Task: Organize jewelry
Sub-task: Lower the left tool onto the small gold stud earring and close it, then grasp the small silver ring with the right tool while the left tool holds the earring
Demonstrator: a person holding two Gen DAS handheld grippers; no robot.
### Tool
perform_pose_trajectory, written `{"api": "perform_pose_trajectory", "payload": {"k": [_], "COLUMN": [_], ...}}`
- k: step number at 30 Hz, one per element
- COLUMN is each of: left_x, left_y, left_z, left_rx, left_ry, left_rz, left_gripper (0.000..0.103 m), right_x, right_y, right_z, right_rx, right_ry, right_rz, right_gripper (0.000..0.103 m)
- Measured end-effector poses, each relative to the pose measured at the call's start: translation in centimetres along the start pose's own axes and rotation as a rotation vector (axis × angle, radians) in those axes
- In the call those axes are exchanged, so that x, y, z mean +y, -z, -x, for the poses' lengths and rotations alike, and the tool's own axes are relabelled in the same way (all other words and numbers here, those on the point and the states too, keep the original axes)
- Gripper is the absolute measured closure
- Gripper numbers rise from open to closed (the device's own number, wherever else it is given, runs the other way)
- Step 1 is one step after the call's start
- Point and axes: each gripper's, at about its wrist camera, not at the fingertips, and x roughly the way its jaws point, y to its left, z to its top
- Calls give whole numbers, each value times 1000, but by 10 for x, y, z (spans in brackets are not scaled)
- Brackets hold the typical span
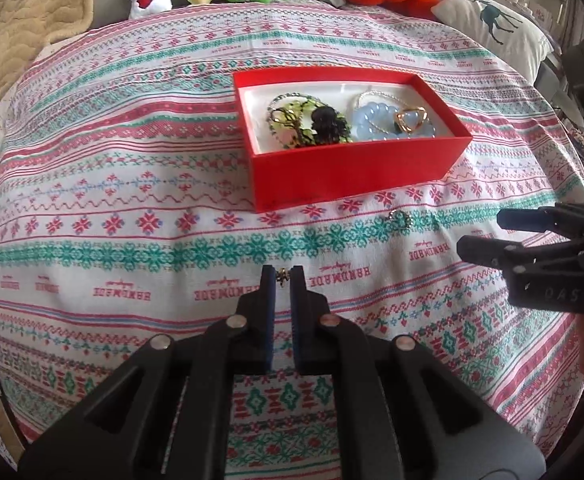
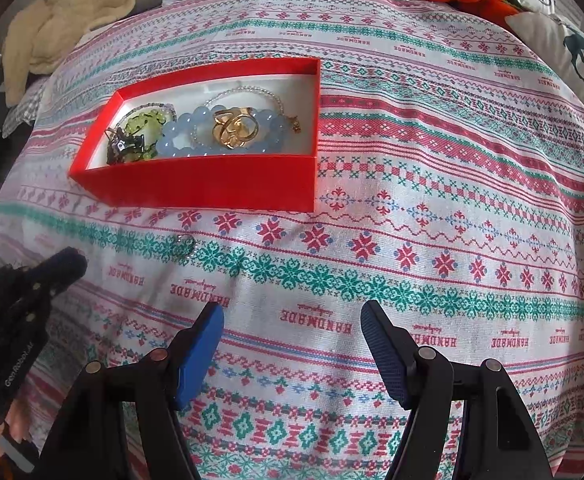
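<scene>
Left gripper (image 1: 282,276) pinching a tiny gold trinket (image 1: 282,275), right gripper (image 2: 292,316) spread and empty, red box (image 2: 212,184) long axis pointing nine-to-three, loose ring (image 2: 186,243) at its six o'clock.

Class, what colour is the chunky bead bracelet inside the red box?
Pale blue bead bracelet; it shows best in the right wrist view.

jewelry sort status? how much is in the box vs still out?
Done: blue bead bracelet, gold rings and green pieces lie in the red box. In hand: left gripper shut on a small trinket. Left: one ring on the cloth; right gripper open, empty.
</scene>
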Motion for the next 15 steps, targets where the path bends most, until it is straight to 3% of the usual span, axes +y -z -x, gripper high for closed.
{"api": "perform_pose_trajectory", "payload": {"k": [7, 10, 15], "left_x": [10, 13, 15], "left_y": [1, 2, 4], "left_z": [5, 7, 9], "left_rx": [22, 26, 34], "left_ry": [-5, 2, 8], "left_rz": [26, 31, 29], "left_gripper": [95, 95, 95], "right_x": [33, 49, 68], "right_y": [-4, -6, -8], "right_z": [-18, -24, -27], "right_rx": [-2, -20, -54], "right_ry": [-46, -22, -5], "right_rz": [51, 86, 113], "right_gripper": [31, 32, 41]}}
